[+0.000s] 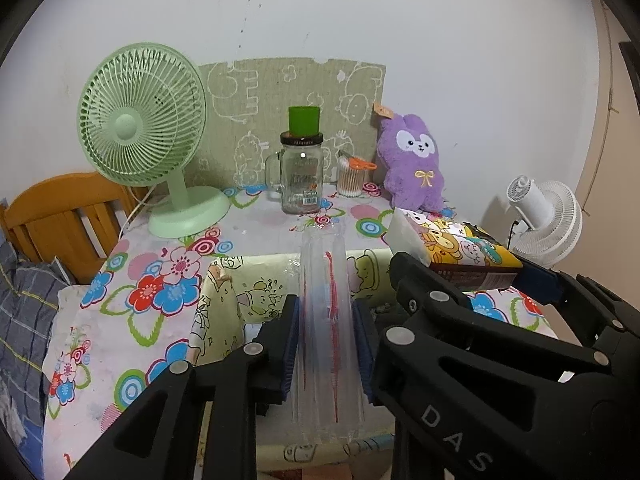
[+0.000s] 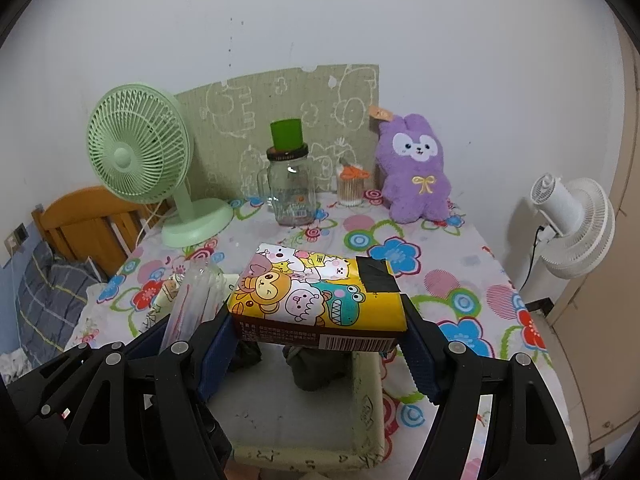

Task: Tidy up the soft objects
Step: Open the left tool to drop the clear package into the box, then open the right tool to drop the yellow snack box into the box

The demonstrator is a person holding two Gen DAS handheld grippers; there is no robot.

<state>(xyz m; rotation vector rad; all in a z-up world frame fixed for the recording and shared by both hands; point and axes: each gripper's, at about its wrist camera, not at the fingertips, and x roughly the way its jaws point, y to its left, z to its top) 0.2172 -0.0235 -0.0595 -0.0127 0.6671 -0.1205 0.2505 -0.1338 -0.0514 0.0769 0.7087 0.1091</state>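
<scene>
My left gripper (image 1: 325,307) is shut on a long clear plastic pack with a red stripe (image 1: 324,264), which sticks forward over a cartoon-print fabric box (image 1: 224,280). My right gripper (image 2: 319,318) is shut on a yellow tissue pack printed with cartoon animals (image 2: 316,288), held above the same box (image 2: 364,380). A dark cloth item (image 2: 316,368) lies inside the box. The clear pack (image 2: 196,296) shows just left of the tissue pack. A purple plush rabbit (image 2: 416,176) sits upright against the wall at the table's back right.
On the flowered tablecloth (image 1: 160,280) stand a green desk fan (image 1: 144,136), a glass mug jar with a green cup on top (image 1: 300,176) and a tub of cotton swabs (image 1: 352,178). A white fan (image 2: 572,224) stands off the right edge, a wooden chair (image 1: 60,216) at left.
</scene>
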